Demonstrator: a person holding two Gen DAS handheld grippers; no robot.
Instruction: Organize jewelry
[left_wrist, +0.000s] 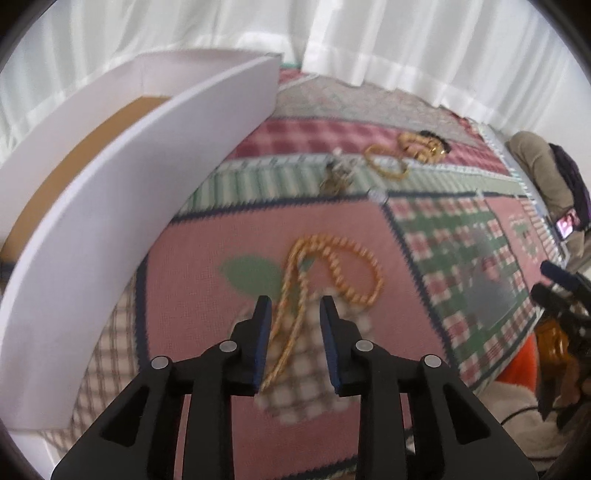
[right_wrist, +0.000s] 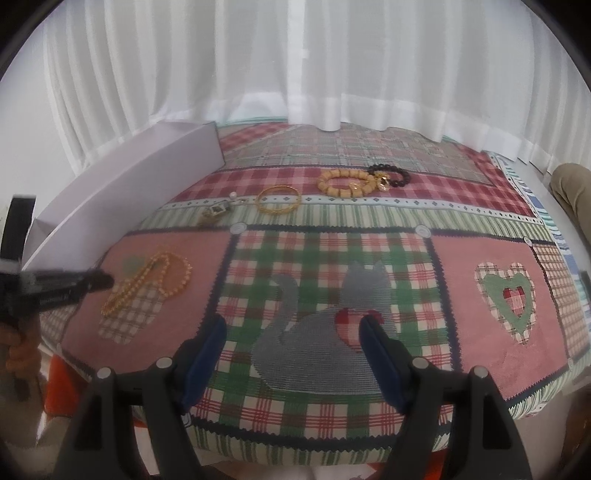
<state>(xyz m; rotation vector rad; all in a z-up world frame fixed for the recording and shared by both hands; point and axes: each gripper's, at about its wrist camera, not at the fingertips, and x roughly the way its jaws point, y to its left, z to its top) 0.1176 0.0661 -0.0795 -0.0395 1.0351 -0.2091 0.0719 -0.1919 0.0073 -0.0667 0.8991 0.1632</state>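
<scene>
Nearest us, our left gripper (left_wrist: 295, 306) hovers with jaws slightly apart over the gold bead necklace (left_wrist: 332, 269), seemingly not gripping it; our right gripper (right_wrist: 293, 330) waits wide open, empty. Beyond lie a gold bangle (right_wrist: 277, 199), wooden bracelet (right_wrist: 347, 182) and black bracelet (right_wrist: 393, 173), all unsorted. The white box (left_wrist: 140, 192) stands left, unobstructed.

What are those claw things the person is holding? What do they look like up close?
Both are matte black plastic tools. The left gripper and right gripper each end in two flat fingers faced with dark blue pads, on angular arms pinned by round silver rivets. Seen sideways, the left one carries small pale lettering, too blurred to read.
</scene>
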